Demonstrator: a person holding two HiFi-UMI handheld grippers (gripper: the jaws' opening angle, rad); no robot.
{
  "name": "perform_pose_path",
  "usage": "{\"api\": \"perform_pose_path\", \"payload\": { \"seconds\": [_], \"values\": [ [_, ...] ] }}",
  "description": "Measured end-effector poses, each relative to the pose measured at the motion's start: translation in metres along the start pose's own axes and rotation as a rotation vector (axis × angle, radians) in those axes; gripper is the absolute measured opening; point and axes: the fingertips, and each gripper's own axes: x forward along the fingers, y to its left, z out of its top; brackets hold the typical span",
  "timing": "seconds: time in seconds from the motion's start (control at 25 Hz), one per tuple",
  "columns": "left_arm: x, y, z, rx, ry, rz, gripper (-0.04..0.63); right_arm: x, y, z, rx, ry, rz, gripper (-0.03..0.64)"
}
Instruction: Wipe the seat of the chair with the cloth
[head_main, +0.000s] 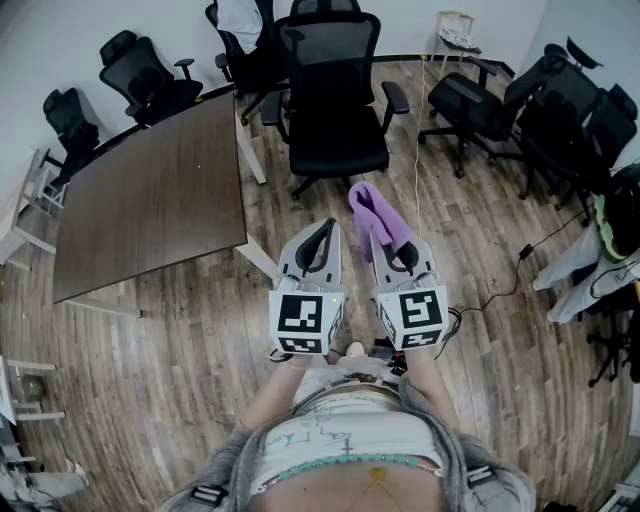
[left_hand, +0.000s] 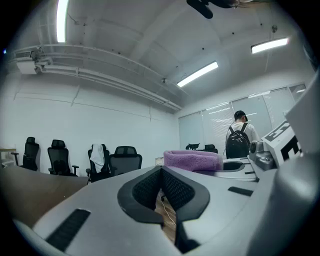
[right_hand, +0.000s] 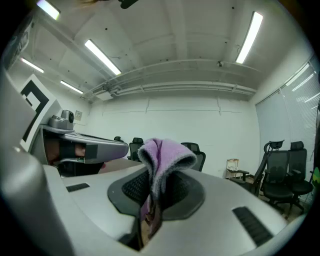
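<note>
The right tongs (head_main: 384, 244) pinch the purple cloth (head_main: 370, 206). The left tongs (head_main: 326, 230) are pressed together, empty. The chair (head_main: 337, 150) stands apart at twelve o'clock.

The left gripper (left_hand: 161, 171) has its jaws closed tip to tip with nothing between them. Just beyond, to the right, a purple cloth (left_hand: 192, 160) sits at the tip of the right gripper (left_hand: 220, 169). Black office chairs (left_hand: 125, 159) line the far wall, one draped with a white garment (left_hand: 98, 155). A brown table (left_hand: 30, 190) lies near left. Far right stands a person (left_hand: 240, 140) wearing a backpack.
</note>
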Motion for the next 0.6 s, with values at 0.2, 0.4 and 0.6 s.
{"api": "perform_pose_path", "payload": {
  "seconds": [0.2,0.4,0.6],
  "values": [
    [0.008,-0.004,-0.007,0.002,0.003,0.009,0.009,0.002,-0.01,-0.004,-0.009,-0.018,0.006,0.048],
    [0.011,-0.007,-0.017,0.002,0.02,-0.002,0.009,0.005,-0.018,-0.006,0.021,-0.027,0.015,0.048],
    [0.02,0.01,-0.023,-0.009,0.029,-0.005,0.009,0.022,-0.02,-0.006,0.029,-0.026,0.007,0.048]
  ]
}}
